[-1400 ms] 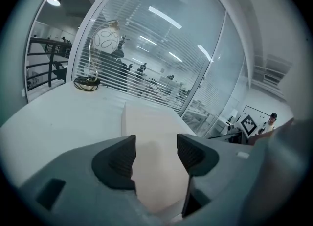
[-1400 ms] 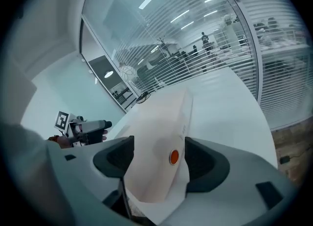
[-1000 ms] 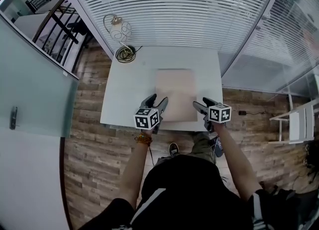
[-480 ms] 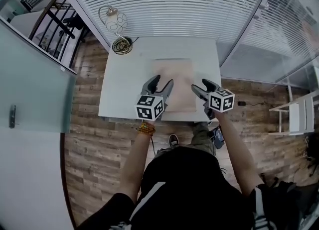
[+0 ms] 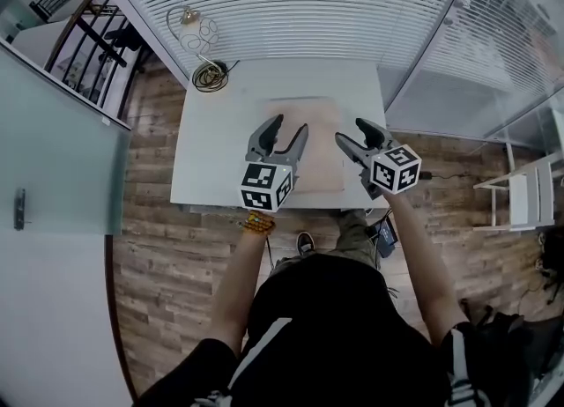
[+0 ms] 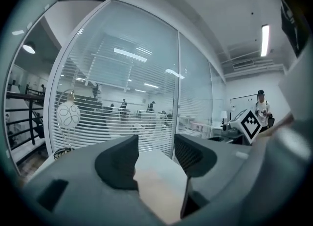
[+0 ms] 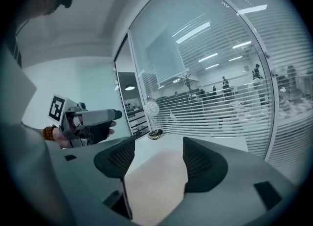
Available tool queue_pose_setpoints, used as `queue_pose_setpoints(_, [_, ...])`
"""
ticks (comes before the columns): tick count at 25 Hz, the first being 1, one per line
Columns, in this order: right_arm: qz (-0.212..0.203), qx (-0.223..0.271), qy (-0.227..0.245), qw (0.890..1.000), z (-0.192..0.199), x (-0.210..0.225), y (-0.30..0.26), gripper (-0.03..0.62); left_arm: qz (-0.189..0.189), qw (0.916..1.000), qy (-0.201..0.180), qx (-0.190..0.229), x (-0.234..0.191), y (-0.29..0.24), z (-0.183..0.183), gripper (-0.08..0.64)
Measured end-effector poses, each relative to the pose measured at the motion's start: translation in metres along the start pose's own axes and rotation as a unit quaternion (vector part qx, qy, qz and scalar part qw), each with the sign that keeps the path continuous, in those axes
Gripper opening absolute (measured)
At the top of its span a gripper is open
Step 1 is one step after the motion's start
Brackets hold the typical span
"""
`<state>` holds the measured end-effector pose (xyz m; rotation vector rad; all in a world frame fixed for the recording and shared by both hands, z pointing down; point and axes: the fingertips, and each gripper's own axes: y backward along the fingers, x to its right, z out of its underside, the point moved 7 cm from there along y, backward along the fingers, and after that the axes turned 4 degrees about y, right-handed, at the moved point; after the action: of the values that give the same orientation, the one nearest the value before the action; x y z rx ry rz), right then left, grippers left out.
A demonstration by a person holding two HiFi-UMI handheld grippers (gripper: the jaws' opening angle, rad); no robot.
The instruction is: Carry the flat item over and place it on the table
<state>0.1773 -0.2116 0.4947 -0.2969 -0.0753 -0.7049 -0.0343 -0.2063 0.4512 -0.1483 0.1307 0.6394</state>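
1. Head view: the left gripper (image 5: 289, 127) and right gripper (image 5: 351, 131) have risen from the near edge of the white square table (image 5: 220, 154) and now hover over it.
2. The pale beige flat rectangular board (image 5: 319, 128) lies flat on that table, touched by neither claw.
3. The left jaws are closing on empty air; the right jaws stand apart, holding nothing.
4. Placement looks finished.
5. No brand, label or writing is readable, only the square markers on the gripper cubes.
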Motion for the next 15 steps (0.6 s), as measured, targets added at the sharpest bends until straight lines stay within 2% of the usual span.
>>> queue_pose_setpoints(15, [-0.025,0.057,0.073,0.995,-0.058,-0.035,0.005,0.295,0.003,0.9959,-0.063,0.066,0.022,0.016,-0.049,0.212])
